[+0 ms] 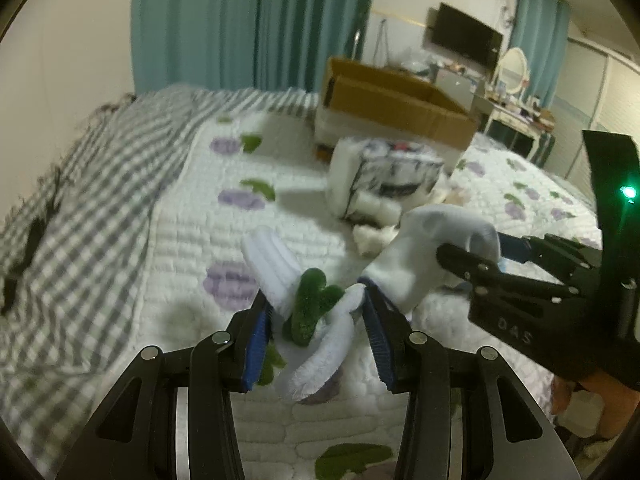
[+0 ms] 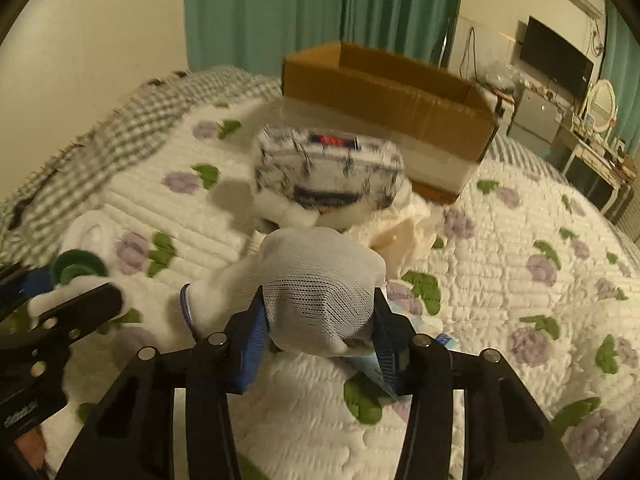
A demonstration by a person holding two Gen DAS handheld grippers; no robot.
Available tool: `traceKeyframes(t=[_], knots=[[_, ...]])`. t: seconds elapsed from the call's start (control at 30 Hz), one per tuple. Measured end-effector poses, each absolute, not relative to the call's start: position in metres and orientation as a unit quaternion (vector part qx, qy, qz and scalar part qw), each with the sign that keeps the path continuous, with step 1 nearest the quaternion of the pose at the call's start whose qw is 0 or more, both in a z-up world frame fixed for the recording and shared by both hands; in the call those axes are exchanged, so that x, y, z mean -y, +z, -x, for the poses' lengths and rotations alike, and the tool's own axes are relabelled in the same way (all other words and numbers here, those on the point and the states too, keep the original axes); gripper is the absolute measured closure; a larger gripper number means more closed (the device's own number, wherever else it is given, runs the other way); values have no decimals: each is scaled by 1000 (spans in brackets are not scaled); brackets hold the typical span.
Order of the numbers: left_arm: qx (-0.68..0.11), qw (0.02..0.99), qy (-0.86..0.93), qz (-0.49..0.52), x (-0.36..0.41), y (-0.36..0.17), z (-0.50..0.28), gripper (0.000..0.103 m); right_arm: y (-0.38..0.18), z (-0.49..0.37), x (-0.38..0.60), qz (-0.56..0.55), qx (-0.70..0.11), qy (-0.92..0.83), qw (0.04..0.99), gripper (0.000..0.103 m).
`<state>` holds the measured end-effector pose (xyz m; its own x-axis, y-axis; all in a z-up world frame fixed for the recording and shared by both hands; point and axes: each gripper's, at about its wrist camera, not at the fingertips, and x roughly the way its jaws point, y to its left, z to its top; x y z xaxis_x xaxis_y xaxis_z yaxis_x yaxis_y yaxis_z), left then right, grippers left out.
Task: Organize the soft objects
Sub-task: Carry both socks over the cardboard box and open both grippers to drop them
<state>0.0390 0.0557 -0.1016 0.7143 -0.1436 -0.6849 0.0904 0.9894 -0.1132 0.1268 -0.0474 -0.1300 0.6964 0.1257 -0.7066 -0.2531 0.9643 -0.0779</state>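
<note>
Socks are the items in hand, one long white sock stretched between both tools above a quilted floral bedspread [image 2: 500, 248]. At the far left lies a grey checked blanket [image 1: 80, 200], rumpled along the bed edge. Next, the left gripper [image 1: 316, 316] is clamped on the cuff end of the white sock [image 1: 404, 276], its blue pads pressing bunched white fabric that shows a green patch [image 1: 310, 304]. From there the sock runs rightward and upward to its toe, where the right gripper [image 2: 320, 316] is closed on the grey mesh toe section [image 2: 320, 280], fabric filling the gap between its jaws. Neither end touches the bedspread as far as can be seen. Beyond the sock, near the middle of the bed, sits a blurred heap of white and patterned soft items [image 2: 332, 176], resting on the bedspread. Behind that heap stands an open cardboard box [image 2: 400, 100]. A dark wall-mounted screen [image 2: 556, 64] hangs at the far right.
</note>
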Motion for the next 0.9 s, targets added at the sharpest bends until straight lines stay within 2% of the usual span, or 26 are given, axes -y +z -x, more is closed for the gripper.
traceKeyframes(t=[0.23,0.53,0.7,0.9], knots=[[-320,944,-77,-1,-41,-47,-40,59,-58,-122,59,82,-308,103,942,56],[-256,961,-104,-29,-11,21,-90,59,50,-183,91,90,-224,87,966,56],[-240,963,-110,-44,9,37,-144,59,61,-232,104,88,-219,82,968,56],[-243,960,-124,-62,36,26,-220,59,32,-304,122,71,-247,75,963,56]])
